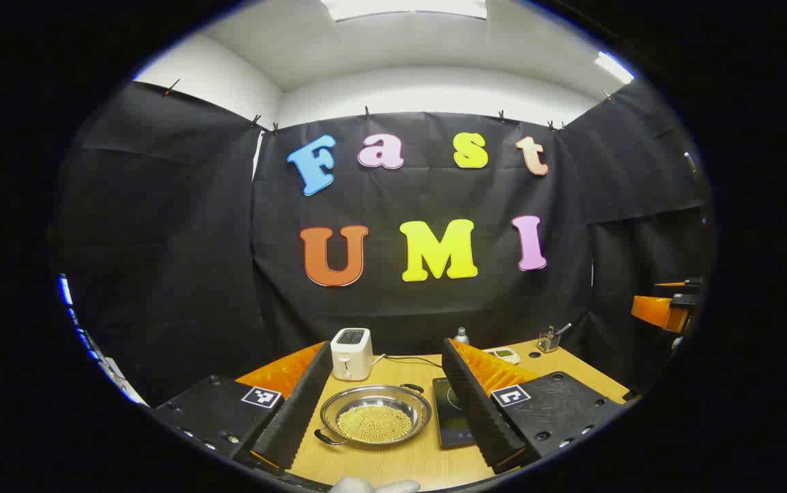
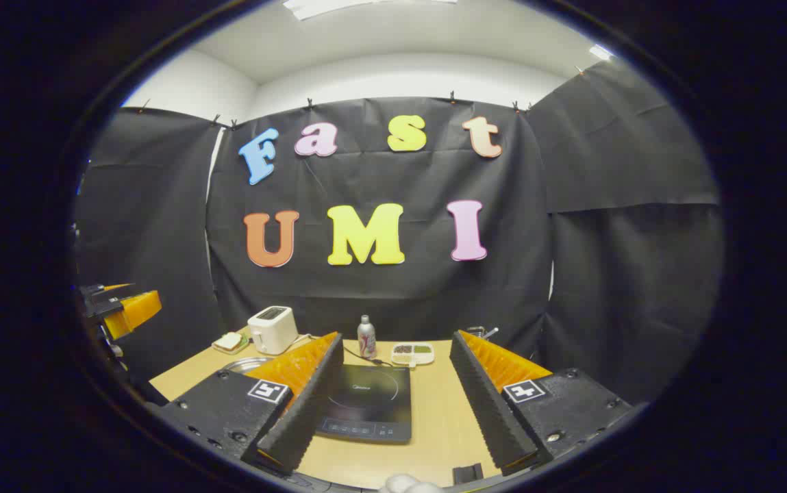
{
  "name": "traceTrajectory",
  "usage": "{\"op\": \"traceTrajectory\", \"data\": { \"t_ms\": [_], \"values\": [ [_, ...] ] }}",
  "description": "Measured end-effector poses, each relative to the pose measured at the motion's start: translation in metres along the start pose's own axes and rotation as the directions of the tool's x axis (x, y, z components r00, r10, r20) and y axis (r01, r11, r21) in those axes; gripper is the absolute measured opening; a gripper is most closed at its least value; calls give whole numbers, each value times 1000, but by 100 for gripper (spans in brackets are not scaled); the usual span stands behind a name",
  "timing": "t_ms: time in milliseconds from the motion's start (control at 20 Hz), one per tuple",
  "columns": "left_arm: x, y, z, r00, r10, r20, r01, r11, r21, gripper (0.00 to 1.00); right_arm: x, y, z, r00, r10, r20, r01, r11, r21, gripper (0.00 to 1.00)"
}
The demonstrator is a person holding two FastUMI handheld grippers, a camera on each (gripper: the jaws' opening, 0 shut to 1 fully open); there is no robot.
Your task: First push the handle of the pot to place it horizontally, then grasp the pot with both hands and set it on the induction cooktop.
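Nearest the lens in the left gripper view, the left gripper [image 1: 388,404] hangs above the wooden table [image 1: 393,462] with its fingers wide apart and nothing between them; framed in that gap sits the pot [image 1: 375,415], a shallow metal pan holding small yellow beads, resting on the table near its front edge; one dark handle [image 1: 325,438] points toward the front edge and slightly left, the other toward the back edge and slightly right, so the handles lie on a diagonal; just beside the pot on its right lies the induction cooktop [image 1: 453,413], flat and black, partly hidden by a finger; a white toaster [image 1: 351,353] stands behind the pot, toward the back edge.

Over the cooktop [image 2: 367,402] in the right gripper view, the right gripper [image 2: 393,404] also has its fingers spread, gripping nothing; a can [image 2: 366,337] and a small divided tray [image 2: 412,352] stand behind the cooktop near the back edge; the toaster [image 2: 272,329] sits at the back left, with a plate of food [image 2: 230,342] beside it.
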State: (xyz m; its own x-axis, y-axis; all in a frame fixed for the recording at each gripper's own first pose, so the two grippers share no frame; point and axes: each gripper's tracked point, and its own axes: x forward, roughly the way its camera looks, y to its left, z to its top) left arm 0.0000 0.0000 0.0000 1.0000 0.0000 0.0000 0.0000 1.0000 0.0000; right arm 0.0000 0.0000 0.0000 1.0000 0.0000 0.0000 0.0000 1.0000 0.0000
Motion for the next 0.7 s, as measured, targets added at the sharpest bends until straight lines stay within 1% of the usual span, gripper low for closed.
{"op": "traceTrajectory", "data": {
  "t_ms": [150, 300, 500, 700],
  "values": [
    [3, -2, -1, 1000, -14, -3, 14, 1000, 0, 96, -2, 6, 4, 1000, 0, 20, 0, 1000, -16, 97],
    [5, -1, -2, 1000, -24, -4, 24, 1000, -4, 96, -4, 7, 1, 1000, -8, 16, 8, 1000, -23, 96],
    [6, 8, -2, 1000, -14, -1, 14, 1000, 3, 96, -6, 8, 0, 1000, -22, 21, 23, 1000, -19, 96],
    [12, 10, -1, 999, -39, 5, 39, 999, 9, 96, -4, 10, 1, 999, -29, 18, 29, 999, -23, 97]
  ]
}}
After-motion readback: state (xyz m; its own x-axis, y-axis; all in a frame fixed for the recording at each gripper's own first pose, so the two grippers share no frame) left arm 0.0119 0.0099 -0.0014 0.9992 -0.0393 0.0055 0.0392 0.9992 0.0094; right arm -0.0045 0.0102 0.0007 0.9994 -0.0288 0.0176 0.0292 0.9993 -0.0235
